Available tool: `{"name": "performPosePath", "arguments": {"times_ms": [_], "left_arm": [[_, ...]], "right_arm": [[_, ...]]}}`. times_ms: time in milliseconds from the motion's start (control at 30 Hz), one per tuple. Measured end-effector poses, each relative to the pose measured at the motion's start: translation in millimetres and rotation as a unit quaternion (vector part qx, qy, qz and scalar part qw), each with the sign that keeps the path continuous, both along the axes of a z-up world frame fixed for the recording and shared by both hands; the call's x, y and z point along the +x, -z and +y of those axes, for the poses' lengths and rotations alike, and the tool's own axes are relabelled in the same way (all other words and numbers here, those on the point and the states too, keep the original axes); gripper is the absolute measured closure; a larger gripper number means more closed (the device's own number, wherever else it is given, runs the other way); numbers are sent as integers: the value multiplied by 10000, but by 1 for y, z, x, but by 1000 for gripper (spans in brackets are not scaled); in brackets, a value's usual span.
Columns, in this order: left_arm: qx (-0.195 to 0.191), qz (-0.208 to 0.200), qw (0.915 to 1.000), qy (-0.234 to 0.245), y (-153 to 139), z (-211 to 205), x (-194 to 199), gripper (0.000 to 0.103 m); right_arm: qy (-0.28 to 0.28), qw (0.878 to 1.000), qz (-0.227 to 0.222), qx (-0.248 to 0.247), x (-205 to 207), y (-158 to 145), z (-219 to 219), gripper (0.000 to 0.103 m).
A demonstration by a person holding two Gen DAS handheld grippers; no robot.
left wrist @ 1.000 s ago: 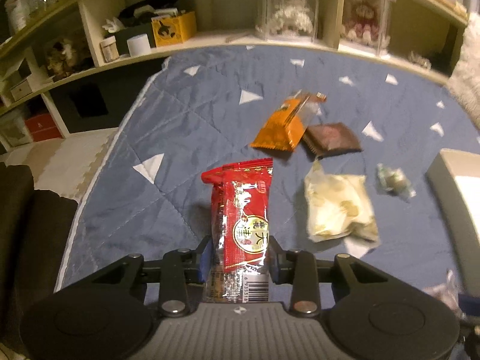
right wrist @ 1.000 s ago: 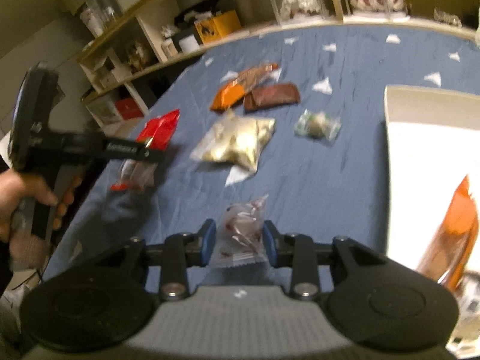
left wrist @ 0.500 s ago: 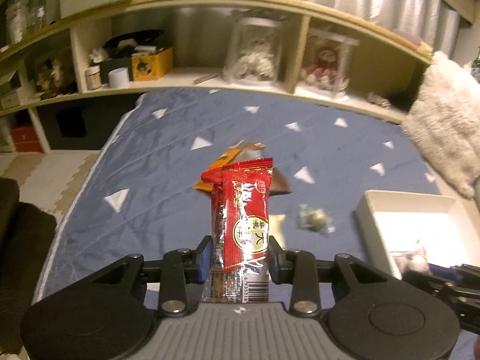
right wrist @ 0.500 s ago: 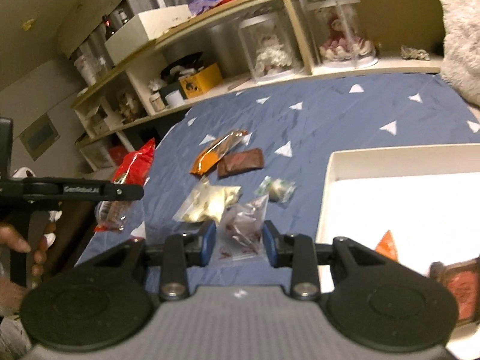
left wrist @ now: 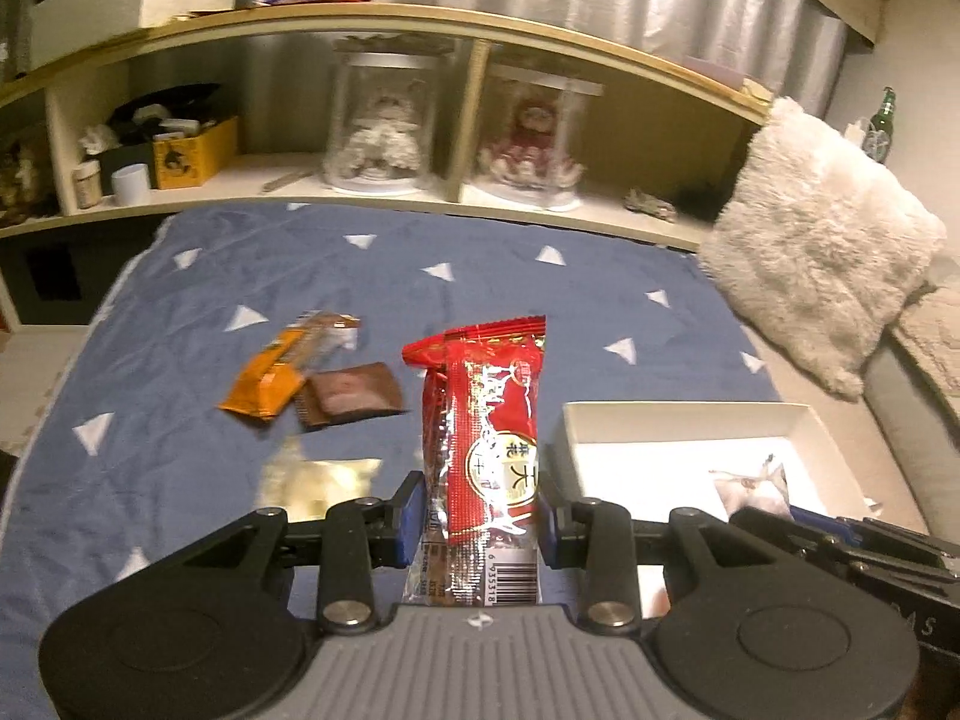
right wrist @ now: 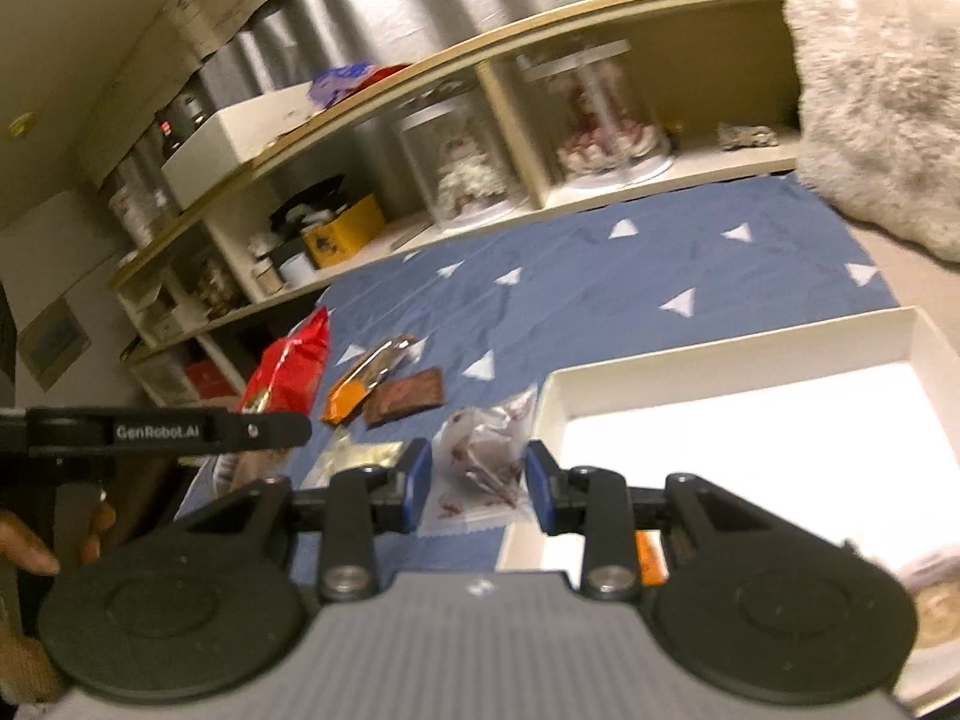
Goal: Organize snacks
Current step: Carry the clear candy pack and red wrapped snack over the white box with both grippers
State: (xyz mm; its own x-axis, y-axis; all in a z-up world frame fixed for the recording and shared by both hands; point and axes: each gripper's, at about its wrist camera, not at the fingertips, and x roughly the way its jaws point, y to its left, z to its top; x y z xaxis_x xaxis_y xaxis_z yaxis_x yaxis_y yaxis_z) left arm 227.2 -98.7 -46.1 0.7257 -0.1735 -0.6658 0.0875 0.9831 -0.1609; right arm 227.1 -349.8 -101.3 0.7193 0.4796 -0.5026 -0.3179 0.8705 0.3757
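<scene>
Swinging both grippers rightward since a second ago, I now have the white rectangular tray (left wrist: 690, 414) at lower right. My left gripper (left wrist: 477, 510) pinches the red foil snack packet (left wrist: 486, 420) upright; my right gripper (right wrist: 477, 477) pinches a clear plastic snack bag (right wrist: 486, 450) at the tray's near-left corner. An orange wrapper (left wrist: 270, 375), brown packet (left wrist: 351, 399) and pale bag (left wrist: 318, 480) lie on the blue quilt (left wrist: 480, 276), left of centre.
</scene>
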Motion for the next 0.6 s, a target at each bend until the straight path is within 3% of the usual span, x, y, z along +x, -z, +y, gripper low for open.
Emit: {"name": "performPosePath", "arguments": {"times_ms": [333,600], "left_arm": [[-184,260,9989,357,18,-58,23,64],[-486,662,9952,540,49,-94,38,64]], "right_arm": [[565,9983,55,99,14,7,-42,63],[798,9964,273,64,19,20,-61,63]]}}
